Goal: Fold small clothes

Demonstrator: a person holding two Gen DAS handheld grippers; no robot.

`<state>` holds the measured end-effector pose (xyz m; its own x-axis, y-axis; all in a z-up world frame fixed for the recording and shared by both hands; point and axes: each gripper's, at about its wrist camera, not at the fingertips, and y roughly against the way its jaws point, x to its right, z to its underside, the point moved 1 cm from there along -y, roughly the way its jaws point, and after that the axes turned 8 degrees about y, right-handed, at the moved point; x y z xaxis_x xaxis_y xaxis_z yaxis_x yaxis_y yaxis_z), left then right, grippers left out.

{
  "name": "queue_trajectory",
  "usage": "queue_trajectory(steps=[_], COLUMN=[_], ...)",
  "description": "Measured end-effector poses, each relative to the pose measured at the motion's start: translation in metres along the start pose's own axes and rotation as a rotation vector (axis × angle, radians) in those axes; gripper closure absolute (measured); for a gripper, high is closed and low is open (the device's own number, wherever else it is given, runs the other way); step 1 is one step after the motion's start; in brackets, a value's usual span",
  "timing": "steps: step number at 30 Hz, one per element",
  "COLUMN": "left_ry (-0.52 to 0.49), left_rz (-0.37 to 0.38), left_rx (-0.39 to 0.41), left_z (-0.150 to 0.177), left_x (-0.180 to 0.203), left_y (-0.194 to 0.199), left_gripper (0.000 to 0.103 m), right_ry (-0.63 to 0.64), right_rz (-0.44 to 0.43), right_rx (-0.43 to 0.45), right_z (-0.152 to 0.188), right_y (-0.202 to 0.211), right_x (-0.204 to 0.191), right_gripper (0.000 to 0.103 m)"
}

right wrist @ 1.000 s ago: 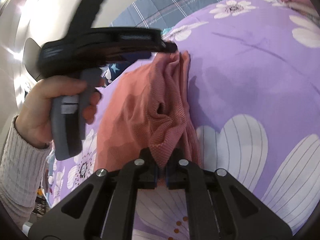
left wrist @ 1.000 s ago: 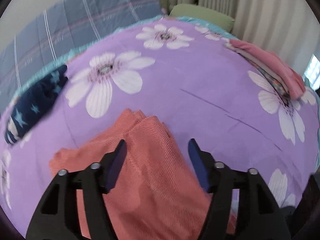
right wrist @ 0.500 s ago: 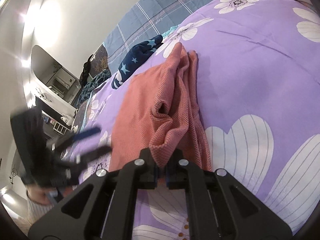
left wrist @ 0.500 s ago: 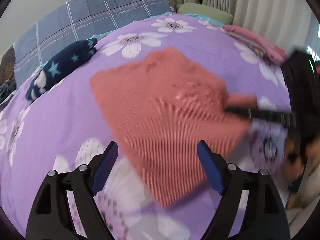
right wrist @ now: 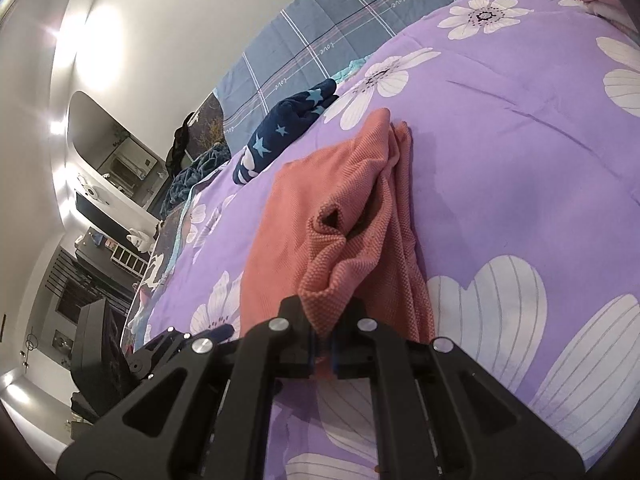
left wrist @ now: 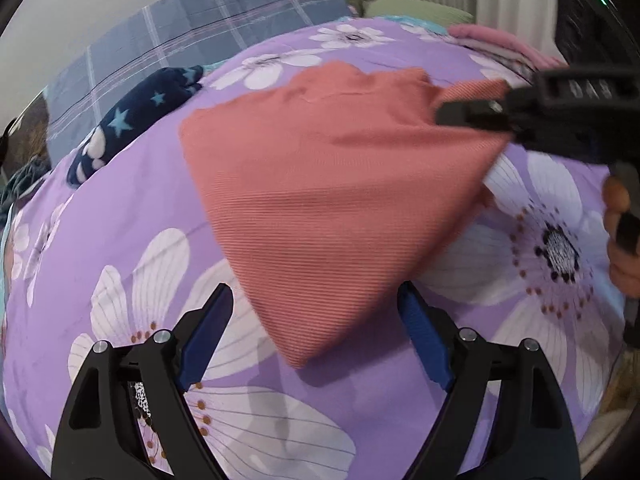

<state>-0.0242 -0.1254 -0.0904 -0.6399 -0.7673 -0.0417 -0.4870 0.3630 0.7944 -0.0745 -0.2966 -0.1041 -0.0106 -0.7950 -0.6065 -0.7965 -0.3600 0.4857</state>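
Note:
A salmon-orange ribbed garment (left wrist: 328,184) lies on the purple flowered bedspread (left wrist: 120,208). My left gripper (left wrist: 316,332) is open and empty, its blue pads on either side of the garment's near corner, just short of it. My right gripper (right wrist: 322,338) is shut on a bunched corner of the same garment (right wrist: 340,240) and lifts it a little off the bed. In the left wrist view the right gripper (left wrist: 472,114) shows at the right, clamped on the garment's right corner.
A navy star-patterned garment (left wrist: 132,120) lies at the back left, also in the right wrist view (right wrist: 288,124). A folded pink stack (left wrist: 496,42) sits at the far right. A blue plaid pillow (left wrist: 192,52) lies along the headboard. Furniture stands left of the bed (right wrist: 100,200).
My left gripper has let go of the garment and pulled back toward its near corner. The garment now lies spread wider. My right gripper stays shut on its corner.

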Motion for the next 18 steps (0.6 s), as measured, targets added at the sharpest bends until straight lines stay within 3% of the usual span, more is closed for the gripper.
queue_trajectory(steps=[3,7,12,18], left_ry=[0.024,0.033,0.177,0.178], left_rz=[-0.045,-0.165,-0.072,-0.064], left_rx=[0.006,-0.005,-0.034,-0.038], left_z=[0.001,0.009,0.017,0.018], left_x=[-0.011,-0.028,-0.051,-0.049], left_y=[-0.002,-0.011,-0.013,-0.014], left_gripper=[0.019,0.019,0.018,0.018], right_ry=[-0.022,-0.033,-0.112,-0.09], right_rz=[-0.004,0.012,0.047,0.088], right_rx=[-0.01,-0.027,-0.095,-0.075], right_z=[0.004,0.012,0.031,0.027], right_y=[-0.001,-0.003,-0.012,0.002], right_x=[0.004,0.011,0.038,0.035], right_gripper=[0.098,0.098,0.094,0.091])
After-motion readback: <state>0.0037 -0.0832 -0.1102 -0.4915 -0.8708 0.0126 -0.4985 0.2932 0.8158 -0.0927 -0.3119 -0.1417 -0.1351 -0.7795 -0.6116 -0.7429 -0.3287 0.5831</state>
